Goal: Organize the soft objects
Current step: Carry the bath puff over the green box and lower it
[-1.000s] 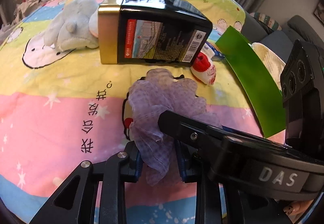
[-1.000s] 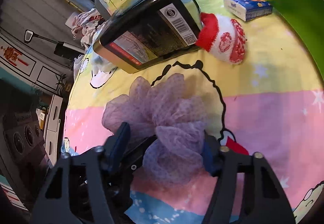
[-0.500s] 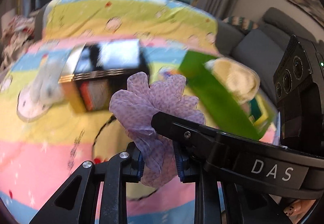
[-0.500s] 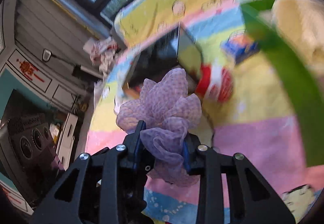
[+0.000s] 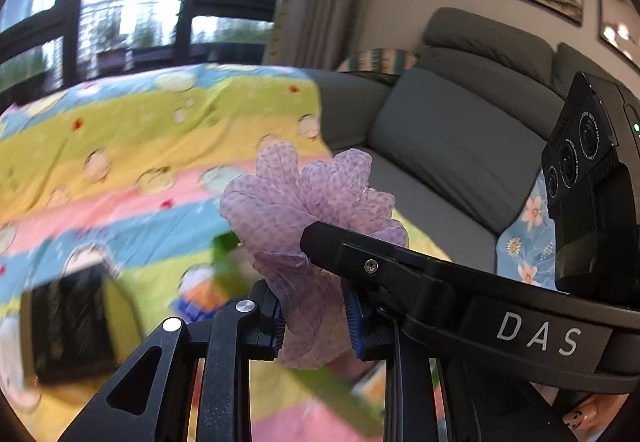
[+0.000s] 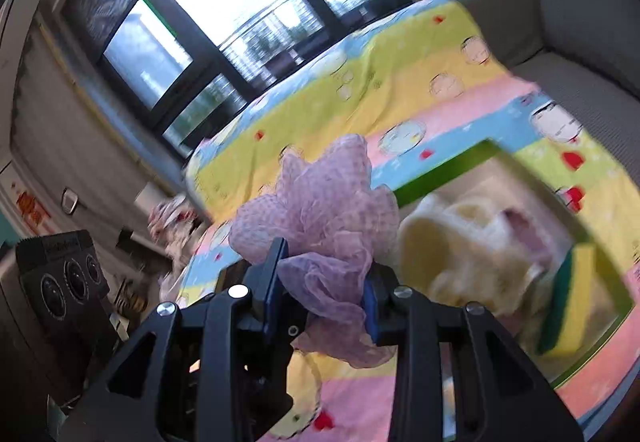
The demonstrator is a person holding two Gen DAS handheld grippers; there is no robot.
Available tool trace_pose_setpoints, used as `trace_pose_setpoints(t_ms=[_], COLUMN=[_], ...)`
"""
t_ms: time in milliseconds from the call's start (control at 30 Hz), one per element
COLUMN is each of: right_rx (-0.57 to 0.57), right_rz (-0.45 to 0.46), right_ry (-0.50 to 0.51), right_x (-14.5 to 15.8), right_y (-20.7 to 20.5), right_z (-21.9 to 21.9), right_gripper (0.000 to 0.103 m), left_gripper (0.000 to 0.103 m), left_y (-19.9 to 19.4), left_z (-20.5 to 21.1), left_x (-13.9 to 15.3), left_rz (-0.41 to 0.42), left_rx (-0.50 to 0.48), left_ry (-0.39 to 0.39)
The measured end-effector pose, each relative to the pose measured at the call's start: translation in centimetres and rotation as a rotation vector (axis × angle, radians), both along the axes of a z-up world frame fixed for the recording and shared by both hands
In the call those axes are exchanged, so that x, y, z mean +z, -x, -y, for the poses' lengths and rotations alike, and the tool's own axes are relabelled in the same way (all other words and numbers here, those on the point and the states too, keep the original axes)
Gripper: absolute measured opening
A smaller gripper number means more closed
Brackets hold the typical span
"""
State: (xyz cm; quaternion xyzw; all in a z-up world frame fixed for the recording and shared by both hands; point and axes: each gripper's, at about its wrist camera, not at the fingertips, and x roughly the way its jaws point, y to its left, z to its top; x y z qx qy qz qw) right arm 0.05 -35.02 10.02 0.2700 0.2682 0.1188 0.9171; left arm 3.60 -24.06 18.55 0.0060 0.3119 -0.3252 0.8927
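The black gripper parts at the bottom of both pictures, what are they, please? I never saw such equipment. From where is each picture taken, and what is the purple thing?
No robot here: a person holds one hand tool in each hand. Each tool has two fingers and a wide-angle camera looking along them. One picture comes from the left gripper, the other from the right gripper. Both are closed on the same purple mesh puff, lifted above the cartoon-print blanket. In the right view, a green box lies on the blanket, holding a cream plush and a yellow-green sponge.

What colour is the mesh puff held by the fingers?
Pale lilac mesh puff, clearest in the left wrist view.
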Motion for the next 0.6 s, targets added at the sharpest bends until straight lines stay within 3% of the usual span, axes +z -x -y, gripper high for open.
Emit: trace_pose_setpoints(t_ms=[267, 600], right_rx=[-0.119, -0.17], right_rz=[-0.059, -0.29], right_ry=[-0.03, -0.087], right_x=[-1.8, -7.5], right_y=[-3.7, -8.2], right_z=[5.6, 7.8], right_gripper=[0.035, 0.035], left_gripper=[0.025, 0.025], left_y=[-6.2, -9.9], left_z=[5.7, 8.1], left_x=[-2.7, -8.7], left_rz=[-0.079, -0.279], left_rx=[-0.09, -0.068], left_ry=[-0.023, -0.119])
